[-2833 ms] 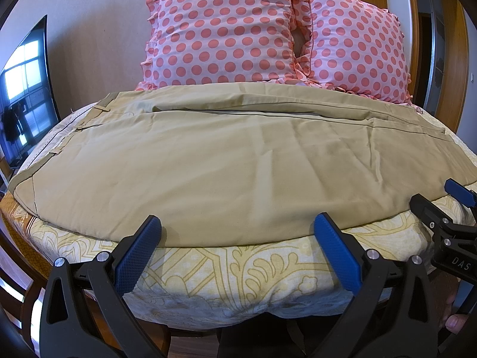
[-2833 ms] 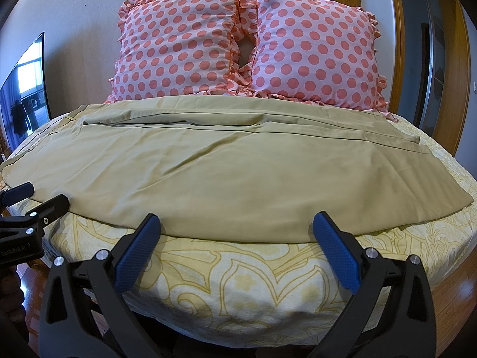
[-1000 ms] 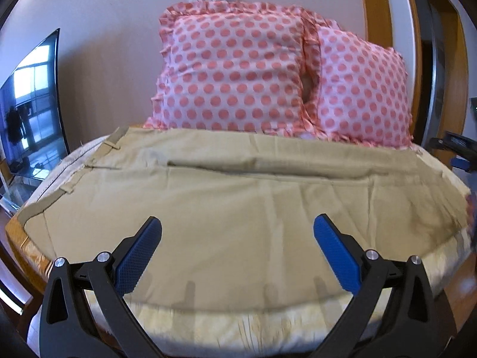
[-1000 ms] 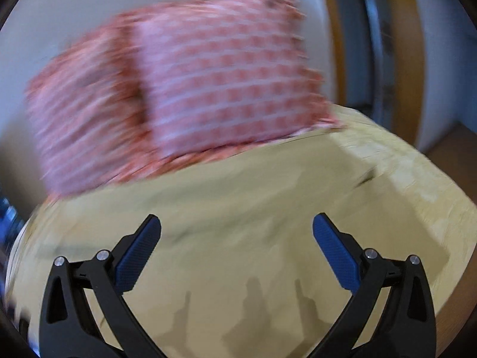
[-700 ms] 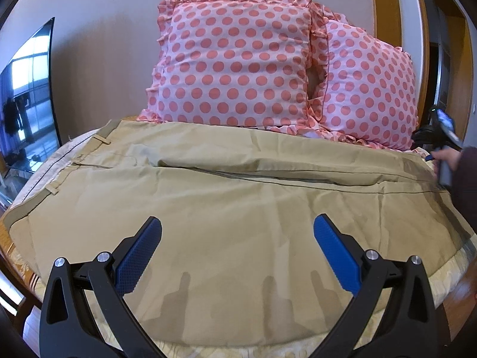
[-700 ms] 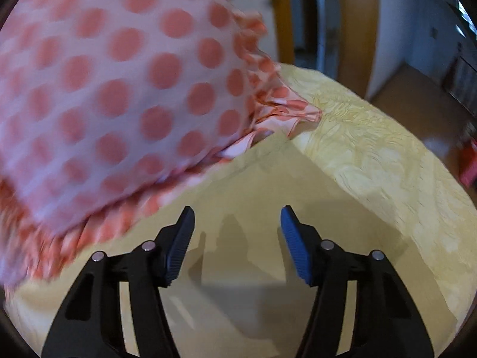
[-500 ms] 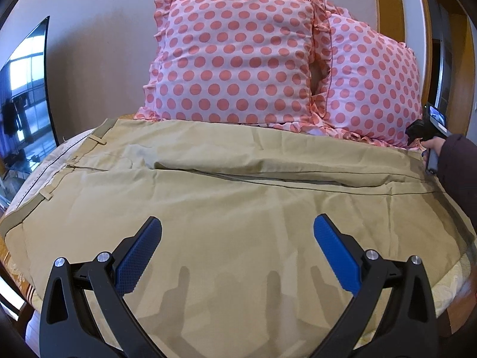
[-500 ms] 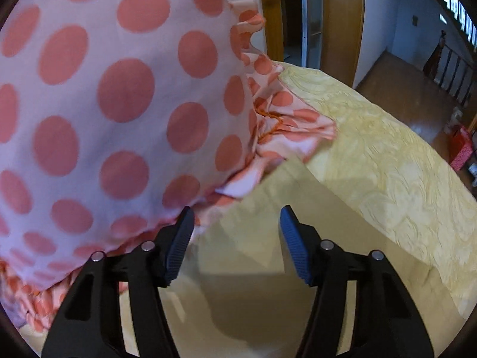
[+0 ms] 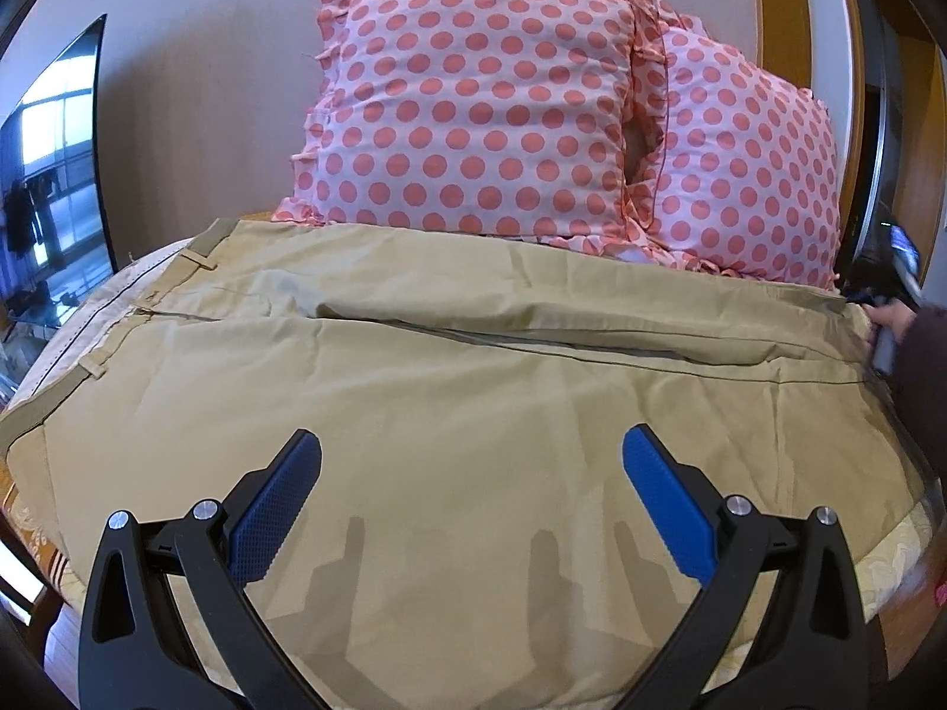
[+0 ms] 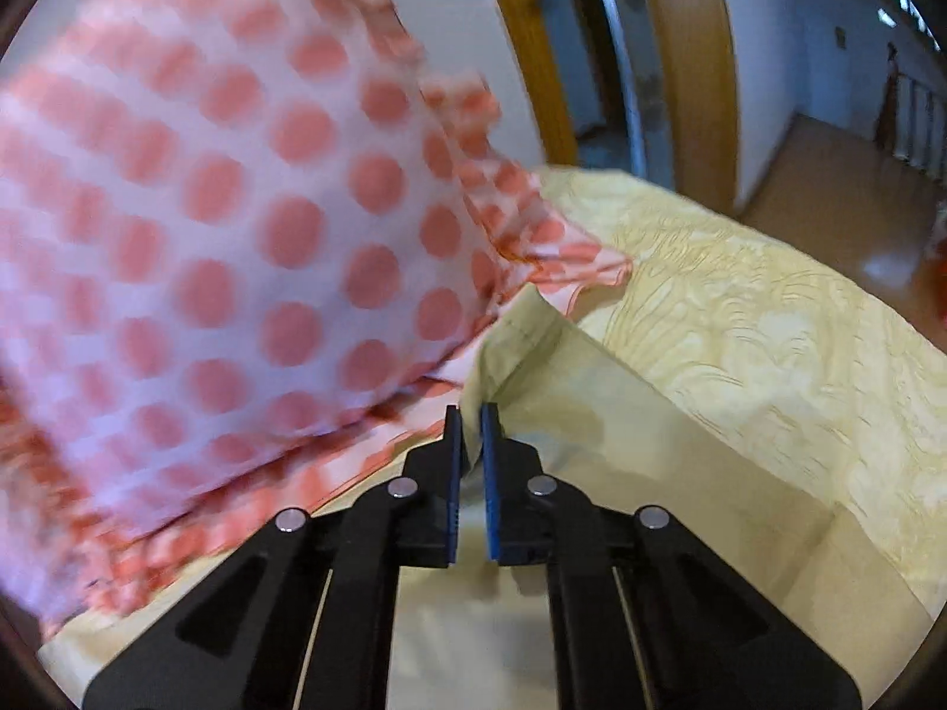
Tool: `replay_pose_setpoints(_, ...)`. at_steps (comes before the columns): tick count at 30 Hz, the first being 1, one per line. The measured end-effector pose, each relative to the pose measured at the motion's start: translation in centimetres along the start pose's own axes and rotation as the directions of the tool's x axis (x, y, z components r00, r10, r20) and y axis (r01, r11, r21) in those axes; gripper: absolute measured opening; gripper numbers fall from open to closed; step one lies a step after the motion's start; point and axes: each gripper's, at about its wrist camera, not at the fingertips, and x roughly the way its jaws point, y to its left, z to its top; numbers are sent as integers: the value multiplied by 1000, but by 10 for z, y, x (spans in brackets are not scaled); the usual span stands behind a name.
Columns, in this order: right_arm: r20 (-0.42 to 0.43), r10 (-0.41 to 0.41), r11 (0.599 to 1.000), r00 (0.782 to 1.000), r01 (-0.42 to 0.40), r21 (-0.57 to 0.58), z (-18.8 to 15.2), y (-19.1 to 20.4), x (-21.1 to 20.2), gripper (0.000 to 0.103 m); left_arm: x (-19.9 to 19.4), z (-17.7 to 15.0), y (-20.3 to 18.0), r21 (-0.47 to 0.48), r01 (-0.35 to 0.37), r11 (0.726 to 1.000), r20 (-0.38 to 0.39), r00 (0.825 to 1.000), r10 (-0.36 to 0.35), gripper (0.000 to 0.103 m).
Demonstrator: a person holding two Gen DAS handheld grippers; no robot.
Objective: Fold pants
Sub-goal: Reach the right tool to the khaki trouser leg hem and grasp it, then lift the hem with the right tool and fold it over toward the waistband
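Khaki pants [image 9: 461, 390] lie spread flat across the bed, waistband at the left, leg ends at the right. My left gripper [image 9: 470, 473] is open and empty, hovering over the near leg of the pants. My right gripper [image 10: 470, 414] is shut on the far corner of the pants hem [image 10: 521, 325], lifting it slightly beside the pillow. The right gripper also shows at the far right of the left wrist view [image 9: 888, 296], at the pants' far right corner.
Two pink polka-dot pillows [image 9: 473, 112] stand against the wall behind the pants; one [image 10: 237, 236] is right next to my right gripper. The yellow patterned bedspread [image 10: 769, 343] extends right. A dark TV screen [image 9: 47, 177] is at left; a wooden door frame [image 10: 680, 59] is at right.
My right gripper went from open beside the pillow to shut on the pants hem corner and raised it a little. My left gripper moved slightly forward over the pants.
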Motion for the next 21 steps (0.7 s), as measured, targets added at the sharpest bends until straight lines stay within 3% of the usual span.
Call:
replay_pose_setpoints(6,79,200,980,977,-200,-13,-63,-46,-126,6,-11,2,11,-55,15,998,6,1000,-14,102)
replay_pose_setpoints(9,16,231,973,973,-231,9,-109,-68,-167,6,-15,7,19,-94,8,996,18,1000,-7,102)
replay_pose_setpoints(13,-118,287,954,951,-272,129,-140,-91,-158,14,-19,15,25,-115,-27,993,38,999,32,102)
replay_pose_setpoints(15,-124,301,944,945,-277,180,-143,-97,-153,24,-20,18,28,-115,-42,993,37,998,46,102)
replay_pose_setpoints(17,-127,329,928,936,-296,228,-144,-100,-148,43,-23,19,30,-113,-56,992,39,997,61,102)
replay_pose_setpoints(21,-151,358,898,921,-295,325,-146,-107,-134,42,-24,19,35,-116,-72,991,33,997,77,102)
